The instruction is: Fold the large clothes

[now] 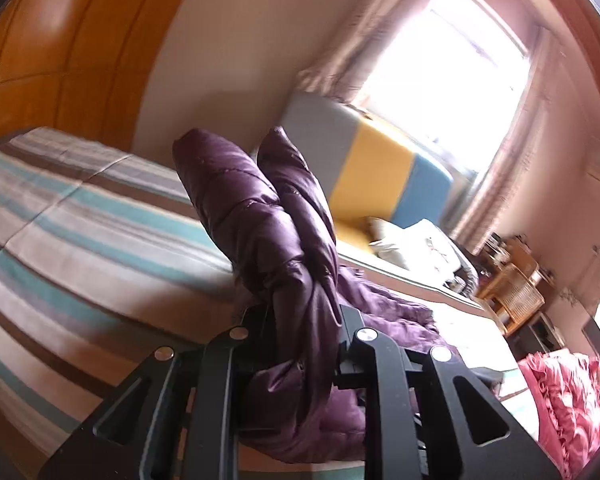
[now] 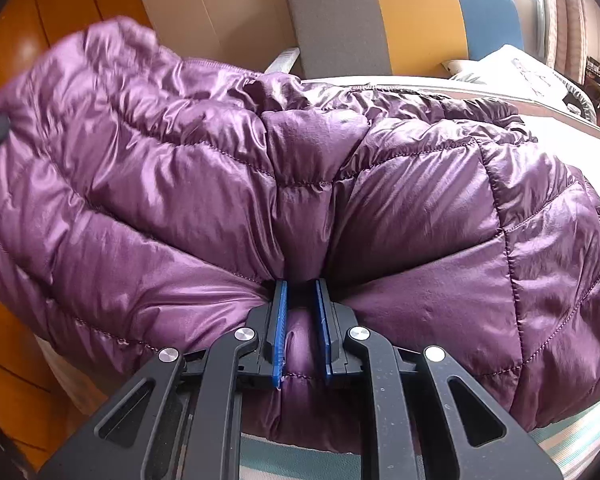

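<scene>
I have the purple down jacket (image 2: 380, 200) pinched in both claws: my left gripper (image 1: 300, 320) holds a raised bunch, my right gripper (image 2: 300, 320) clamps a puffy fold. The jacket lies on the striped bed (image 1: 60, 220). I judge the fold is midway; next, carry both edges across together.
</scene>
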Motion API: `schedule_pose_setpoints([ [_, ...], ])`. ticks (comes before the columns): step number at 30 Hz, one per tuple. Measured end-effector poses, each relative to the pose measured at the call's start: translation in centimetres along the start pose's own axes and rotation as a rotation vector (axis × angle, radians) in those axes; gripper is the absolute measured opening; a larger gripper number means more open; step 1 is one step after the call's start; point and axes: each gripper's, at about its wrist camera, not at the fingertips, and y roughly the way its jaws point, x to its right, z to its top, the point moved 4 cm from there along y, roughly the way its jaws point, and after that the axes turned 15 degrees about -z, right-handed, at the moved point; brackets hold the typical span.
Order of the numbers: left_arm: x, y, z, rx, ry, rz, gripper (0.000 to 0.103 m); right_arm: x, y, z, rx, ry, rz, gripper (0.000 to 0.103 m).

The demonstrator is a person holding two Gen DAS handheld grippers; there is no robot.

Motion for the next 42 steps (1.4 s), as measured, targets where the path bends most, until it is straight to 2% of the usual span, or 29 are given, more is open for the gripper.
schedule_pose_setpoints([
  [3,1.0,0.1,-0.3,-0.005,0.036,-0.002,0.017,0.7,-0.8,0.2,0.006,0.042,0.049,0.015],
  [5,1.4,0.0,-0.3,-0.004,0.043,0.001,0.017,2.1,-2.2,0.3,0.053,0.083,0.077,0.015],
  [8,1.8,-0.2,-0.2,-0.002,0.048,0.006,0.017,4.3,-4.5,0.3,0.135,0.112,0.034,0.015],
  [11,2.3,-0.1,0.0,0.005,0.052,0.016,0.017,7.6,-5.6,0.2,0.170,0.156,-0.052,0.015],
  [14,3.3,0.1,0.2,0.011,0.058,0.022,0.017,10.6,-5.1,0.0,0.145,0.158,-0.154,0.015],
  [16,4.2,0.6,0.4,0.011,0.068,0.012,0.017,12.3,-4.1,-0.5,0.102,0.201,-0.136,0.015],
  [18,5.7,1.1,0.6,0.010,0.083,-0.003,0.017,12.3,-3.0,-1.1,0.065,0.218,-0.103,0.015],
  [22,8.8,2.5,0.9,0.000,0.137,-0.017,0.017,12.8,-4.3,-1.6,0.115,0.294,-0.044,0.015],
  [25,10.7,3.4,0.8,-0.009,0.174,-0.023,0.017,14.0,-6.1,-1.1,0.194,0.319,-0.087,0.015],
  [28,12.4,4.4,0.4,-0.022,0.208,-0.028,0.018,16.4,-7.4,-1.2,0.228,0.369,-0.152,0.015],
  [33,15.1,6.3,-0.8,-0.054,0.269,-0.024,0.018,20.4,-7.0,-1.3,0.198,0.441,-0.203,0.015],
  [42,19.9,11.2,-5.3,-0.182,0.384,-0.065,0.018,22.3,-6.7,-2.6,0.156,0.471,-0.201,0.015],
])
